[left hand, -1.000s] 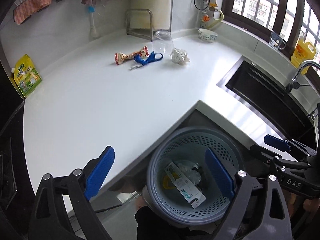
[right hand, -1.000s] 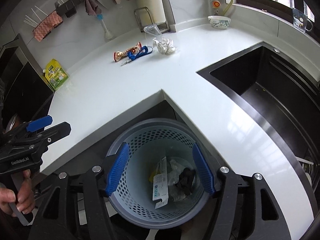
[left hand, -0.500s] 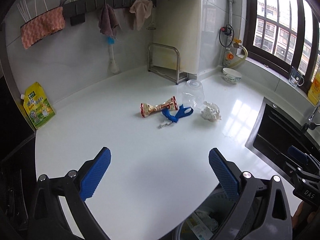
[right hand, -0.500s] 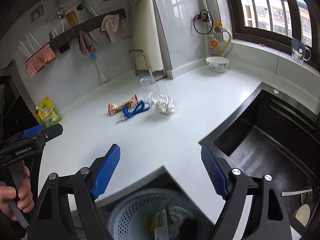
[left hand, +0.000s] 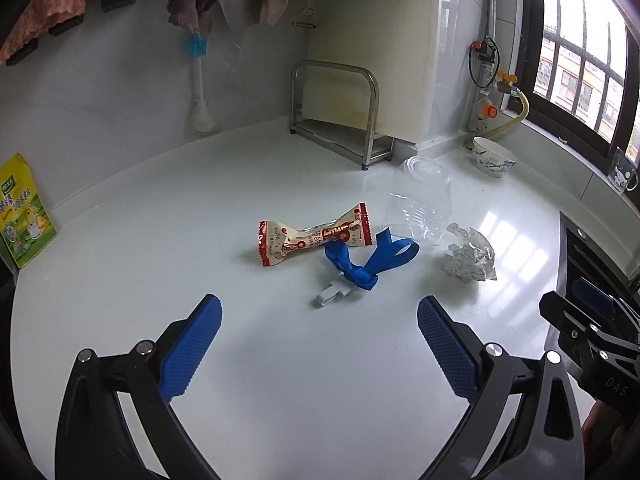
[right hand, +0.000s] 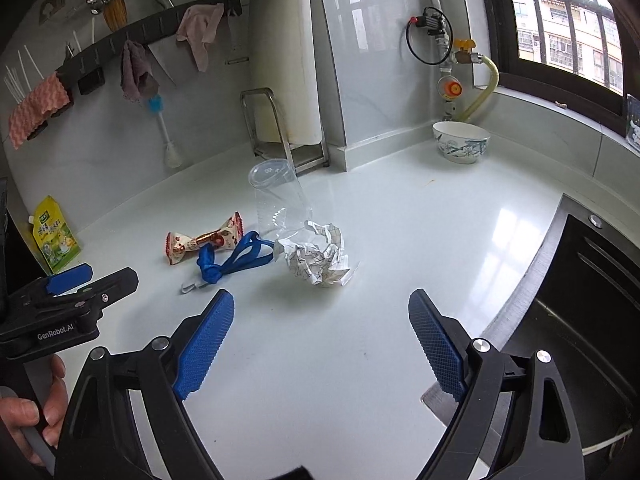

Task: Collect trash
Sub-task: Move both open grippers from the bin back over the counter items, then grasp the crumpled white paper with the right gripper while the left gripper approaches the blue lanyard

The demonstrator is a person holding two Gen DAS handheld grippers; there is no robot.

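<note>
Both held wide apart and empty above the white countertop (left hand: 120,248): left gripper (left hand: 319,343), right gripper (right hand: 321,334). Beyond them, clustered mid-counter: snack wrapper (left hand: 314,235), blue ribbon (left hand: 366,262), crumpled paper (right hand: 316,254), overturned clear plastic cup (right hand: 280,200).

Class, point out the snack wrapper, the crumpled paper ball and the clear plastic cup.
snack wrapper (left hand: 314,236), left wrist view, twisted middle.
crumpled paper ball (right hand: 316,256), right wrist view, centre.
clear plastic cup (right hand: 280,204), right wrist view, side wall.
</note>
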